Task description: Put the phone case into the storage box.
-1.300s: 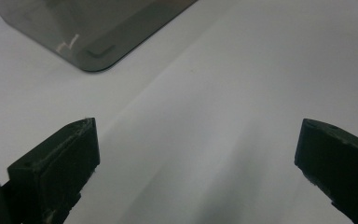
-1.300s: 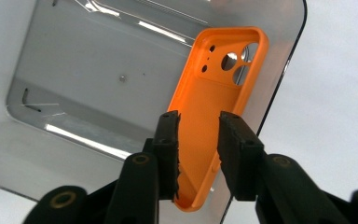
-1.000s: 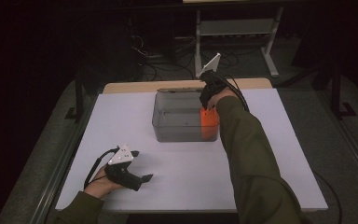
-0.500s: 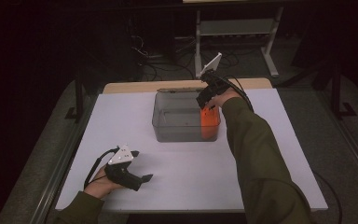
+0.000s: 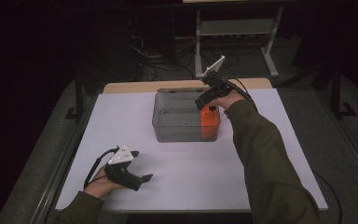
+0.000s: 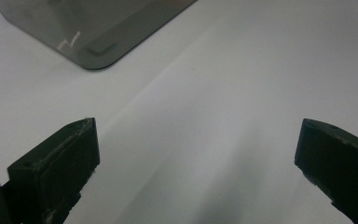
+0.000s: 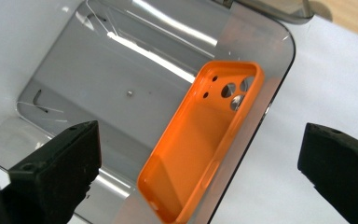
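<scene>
Right fingers: right gripper (image 5: 204, 103) jaws have just been opening and now stand wide apart; pads touch nothing, phone case lies below the gap between them.
Left fingers: left gripper (image 5: 137, 179) jaws spread wide, nothing between them, bare table under them in the left gripper view.
Phone case: orange phone case (image 7: 203, 144) lies inside the bin, open side up, camera cutouts at its far end, leaning against the bin's wall at the right side in the high view (image 5: 209, 122).
Bin: clear grey bin (image 5: 168, 126) sits at mid-table toward the far edge; one rounded corner shows in the left gripper view (image 6: 93, 46).
Right hand: held over the bin's far right corner, gripper pointing down into it.
Left hand: rests on the white table (image 5: 261, 154) near the front left edge, well apart from the bin.
</scene>
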A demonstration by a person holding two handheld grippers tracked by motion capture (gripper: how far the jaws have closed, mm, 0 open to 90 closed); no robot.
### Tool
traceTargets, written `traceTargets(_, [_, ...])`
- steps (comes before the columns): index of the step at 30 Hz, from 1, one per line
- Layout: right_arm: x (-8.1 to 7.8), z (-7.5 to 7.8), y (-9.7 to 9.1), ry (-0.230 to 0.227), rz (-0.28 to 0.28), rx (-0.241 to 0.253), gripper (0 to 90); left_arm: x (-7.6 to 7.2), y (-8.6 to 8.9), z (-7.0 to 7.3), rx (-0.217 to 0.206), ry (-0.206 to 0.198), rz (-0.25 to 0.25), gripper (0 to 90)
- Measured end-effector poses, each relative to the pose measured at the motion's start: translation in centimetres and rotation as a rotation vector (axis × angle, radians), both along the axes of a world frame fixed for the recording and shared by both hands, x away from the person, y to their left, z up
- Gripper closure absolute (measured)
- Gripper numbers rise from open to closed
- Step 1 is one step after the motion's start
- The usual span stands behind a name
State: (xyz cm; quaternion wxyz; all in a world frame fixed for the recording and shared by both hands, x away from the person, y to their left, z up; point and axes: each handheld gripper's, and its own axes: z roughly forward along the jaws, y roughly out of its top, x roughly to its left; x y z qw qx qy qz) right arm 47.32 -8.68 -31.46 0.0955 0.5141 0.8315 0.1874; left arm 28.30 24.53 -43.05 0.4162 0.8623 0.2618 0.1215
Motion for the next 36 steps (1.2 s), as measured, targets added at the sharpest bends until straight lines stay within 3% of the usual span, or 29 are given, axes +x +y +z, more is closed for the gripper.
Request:
traceTargets(20, [-2.3, -1.3, -2.5, -0.109, 0.125, 0.083, 0.0, 0.3, 0.4, -0.2, -0.008, 0.013, 0.015, 0.0])
traceTargets(36, [-5.6, -1.4, -3.9, -0.221, 0.225, 0.158, 0.0, 1.1, 0.9, -0.1, -0.004, 0.009, 0.035, 0.0])
